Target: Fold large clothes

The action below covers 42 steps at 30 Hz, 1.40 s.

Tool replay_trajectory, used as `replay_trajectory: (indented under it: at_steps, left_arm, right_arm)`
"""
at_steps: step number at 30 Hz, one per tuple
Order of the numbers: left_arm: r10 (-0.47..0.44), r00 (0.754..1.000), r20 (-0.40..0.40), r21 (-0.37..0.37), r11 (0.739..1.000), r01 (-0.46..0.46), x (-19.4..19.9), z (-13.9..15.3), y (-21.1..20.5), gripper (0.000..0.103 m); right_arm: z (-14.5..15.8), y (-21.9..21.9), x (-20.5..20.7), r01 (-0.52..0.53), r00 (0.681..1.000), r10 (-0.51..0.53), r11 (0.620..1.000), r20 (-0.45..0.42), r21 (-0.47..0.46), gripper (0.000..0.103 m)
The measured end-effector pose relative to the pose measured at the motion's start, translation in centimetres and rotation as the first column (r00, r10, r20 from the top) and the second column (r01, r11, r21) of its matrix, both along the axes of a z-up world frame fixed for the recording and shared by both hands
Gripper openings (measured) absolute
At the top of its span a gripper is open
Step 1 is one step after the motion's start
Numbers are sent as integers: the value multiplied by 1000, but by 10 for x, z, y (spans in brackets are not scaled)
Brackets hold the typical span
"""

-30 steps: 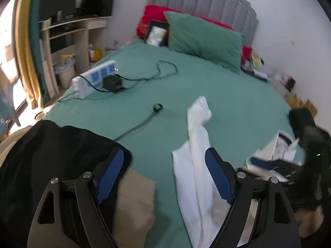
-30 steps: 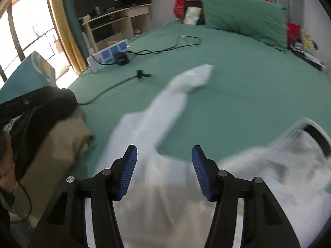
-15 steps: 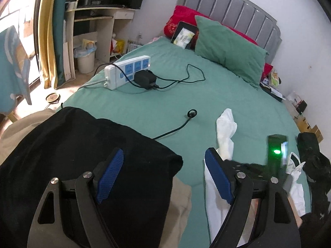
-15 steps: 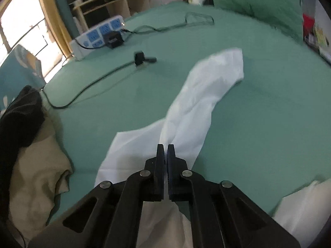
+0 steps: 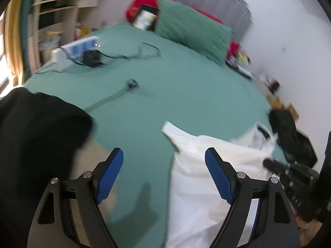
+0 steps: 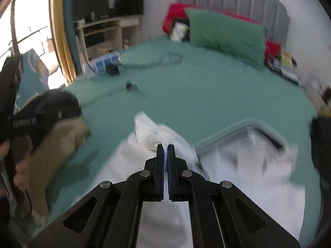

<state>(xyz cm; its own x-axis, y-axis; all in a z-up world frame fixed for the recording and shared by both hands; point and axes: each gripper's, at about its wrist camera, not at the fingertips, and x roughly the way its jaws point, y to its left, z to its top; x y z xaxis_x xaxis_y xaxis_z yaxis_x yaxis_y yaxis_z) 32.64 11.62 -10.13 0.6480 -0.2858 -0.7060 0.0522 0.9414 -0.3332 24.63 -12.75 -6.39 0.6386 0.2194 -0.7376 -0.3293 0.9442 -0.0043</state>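
Since a second earlier, the right tool [image 6: 165, 147] had snapped its jaws together on the sleeve of the white garment [image 6: 144, 186] and drawn it back toward the near edge of the bed [image 6: 206, 95]; the sleeve, which had stretched out across the green sheet, now lay bunched over the garment's body. Those jaws were clenched, with a fold of white cloth pinched at their tips. The left tool [image 5: 164, 175] hung released, its blue pads [image 5: 109, 172] wide apart with nothing between them, over the garment's left edge and bare sheet.

The white garment lay crumpled at the near side of the bed, between a black garment [image 5: 37, 136] heaped over a beige one [image 6: 62, 142] on the left and a dark bundle [image 5: 289, 136] on the right.

Judging from this, the main risk was a crooked fold: only one corner was held, so the loose cloth could drag and wrinkle beneath itself. The pinch looked shallow and might slip if pulled quickly. A wide sweep could also brush the neighbouring pile. The cable [image 5: 111, 101] and power strip [image 5: 76, 49] lay well apart.
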Motion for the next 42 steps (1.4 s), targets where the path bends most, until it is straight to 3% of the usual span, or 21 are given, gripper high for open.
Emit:
replay_trajectory:
  at_steps: [3,7,8,9,11,15,18,20,25,29,32,34,35,36,39,42]
  left_arm:
    - [-67,996,-66,15,998,68,-4,-22,-30,84]
    - [-68,989,-130,28,997,72,-5,-46,-42,84]
    - [-59,989,-135,31,997,63,-5,-48,-41,84]
    - [-50,990,-135,39,998,56,-4,-49,-39,84]
    - [-32,992,-124,65,997,40,0,-47,-35,84]
    - [0,995,-103,71,997,8,4,-42,-24,84]
    - [15,994,-104,65,998,-8,9,-43,-18,84]
    - [28,994,-108,68,997,-21,10,-45,-13,84]
    - [66,993,-101,68,996,-59,17,-41,0,84]
    - [110,992,-63,119,988,-102,19,-32,12,84]
    - [125,990,-69,107,987,-117,20,-32,20,84]
    - [130,989,-75,105,987,-122,21,-33,21,84]
    - [130,989,-74,110,986,-122,21,-33,20,84]
    - [127,989,-75,116,986,-118,21,-33,18,84]
    - [113,990,-86,105,989,-104,22,-35,14,84]
    - [97,992,-86,111,990,-87,20,-36,7,84]
  right_arm:
    - [-38,-24,-24,68,992,-66,998,-104,7,3]
    - [-69,-41,-51,81,976,-75,997,-205,18,9]
    - [-68,-44,-53,78,977,-71,997,-203,28,19]
    - [-65,-47,-53,75,979,-67,997,-193,31,35]
    - [-54,-50,-45,65,987,-60,997,-147,30,49]
    - [-31,-24,-7,-52,996,53,999,-67,14,49]
    - [-22,8,40,-177,984,177,984,-27,22,49]
    - [-26,27,73,-206,978,205,979,-46,-2,49]
    - [-61,54,148,-141,967,141,990,-214,13,49]
    - [-88,78,162,-184,959,152,976,-240,-116,49]
    - [-96,93,164,-227,958,178,951,-226,-209,49]
    - [-98,96,166,-263,949,208,937,-237,-229,48]
    - [-99,99,165,-287,944,227,924,-240,-252,28]
    - [-100,100,163,-310,936,246,915,-250,-260,2]
    - [-94,93,154,-331,935,271,901,-230,-281,2]
    - [-67,83,135,-308,951,282,900,-128,-309,2]
